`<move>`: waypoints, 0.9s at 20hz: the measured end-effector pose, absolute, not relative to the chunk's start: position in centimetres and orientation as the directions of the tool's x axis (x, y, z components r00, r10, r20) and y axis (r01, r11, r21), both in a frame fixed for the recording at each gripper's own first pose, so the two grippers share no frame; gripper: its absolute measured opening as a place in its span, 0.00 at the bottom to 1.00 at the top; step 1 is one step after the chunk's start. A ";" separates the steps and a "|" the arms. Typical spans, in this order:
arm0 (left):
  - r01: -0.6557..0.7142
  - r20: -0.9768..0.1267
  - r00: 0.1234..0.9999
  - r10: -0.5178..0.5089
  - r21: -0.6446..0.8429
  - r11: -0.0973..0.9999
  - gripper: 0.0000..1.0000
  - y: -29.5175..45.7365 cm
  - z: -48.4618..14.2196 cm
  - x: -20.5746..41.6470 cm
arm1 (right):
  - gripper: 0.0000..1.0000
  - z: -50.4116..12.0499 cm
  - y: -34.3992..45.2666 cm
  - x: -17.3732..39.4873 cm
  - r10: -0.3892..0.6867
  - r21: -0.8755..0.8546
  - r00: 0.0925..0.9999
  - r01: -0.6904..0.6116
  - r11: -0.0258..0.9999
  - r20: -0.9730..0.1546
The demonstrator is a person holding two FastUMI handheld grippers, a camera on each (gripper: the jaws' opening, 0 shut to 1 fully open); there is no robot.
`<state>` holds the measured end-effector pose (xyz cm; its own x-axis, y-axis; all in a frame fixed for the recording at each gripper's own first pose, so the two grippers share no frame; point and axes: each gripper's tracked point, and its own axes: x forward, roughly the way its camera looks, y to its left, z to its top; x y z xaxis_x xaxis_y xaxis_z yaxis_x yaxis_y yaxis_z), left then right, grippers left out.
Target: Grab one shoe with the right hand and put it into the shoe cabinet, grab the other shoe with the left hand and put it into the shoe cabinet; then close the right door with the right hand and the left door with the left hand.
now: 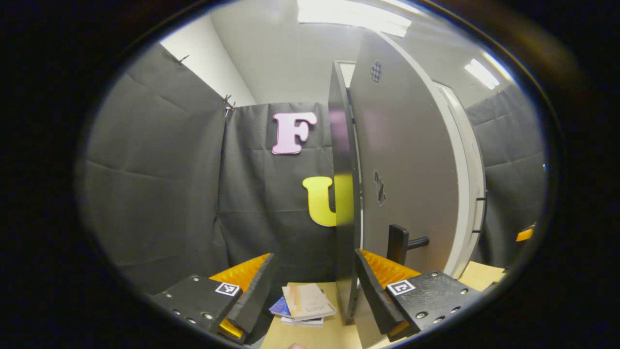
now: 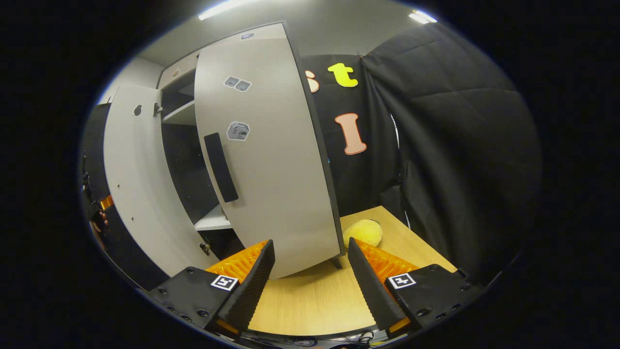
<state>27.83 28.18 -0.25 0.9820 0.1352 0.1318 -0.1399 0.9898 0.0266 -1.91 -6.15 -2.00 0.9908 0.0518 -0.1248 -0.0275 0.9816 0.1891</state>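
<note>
Left gripper (image 1: pixel 310 291): we saw its jaws wide apart, empty, straddling the left door (image 1: pixel 345 203) edge.
Right gripper (image 2: pixel 310 281): jaws wide apart, empty, below the right door (image 2: pixel 271 160).
Shoe cabinet (image 2: pixel 186 114): both doors ajar; we could not see shoes.
Table (image 2: pixel 310 300): under the cabinet, books (image 1: pixel 304 303) beside the left door.

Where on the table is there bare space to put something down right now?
In the right gripper view, bare table runs from the right door's lower edge toward the right tool, bounded on the far right by a yellow object. In the left gripper view, it's crowded: stacked books sit beside the left door's edge.
</note>
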 end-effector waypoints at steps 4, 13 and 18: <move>-0.102 0.121 0.988 0.100 0.009 0.995 0.99 26.2 -0.3 27.9 | 0.96 -2.1 -4.8 -1.3 0.082 0.172 0.989 -0.060 0.983 -0.121; -0.098 0.165 0.983 0.076 0.131 0.987 0.99 16.5 1.6 30.3 | 0.96 -3.3 -4.0 -0.6 0.106 0.138 0.982 -0.085 0.987 -0.153; -0.029 0.192 0.981 0.003 0.134 0.991 1.00 8.6 1.8 32.2 | 0.97 -3.2 -5.6 -1.6 0.069 0.148 0.986 -0.047 0.988 -0.151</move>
<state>32.19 8.57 1.79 0.9814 0.0030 0.1922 -0.0292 0.9906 0.1339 -1.60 -5.64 -3.17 0.9862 0.0691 -0.1505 -0.0466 0.9878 0.1483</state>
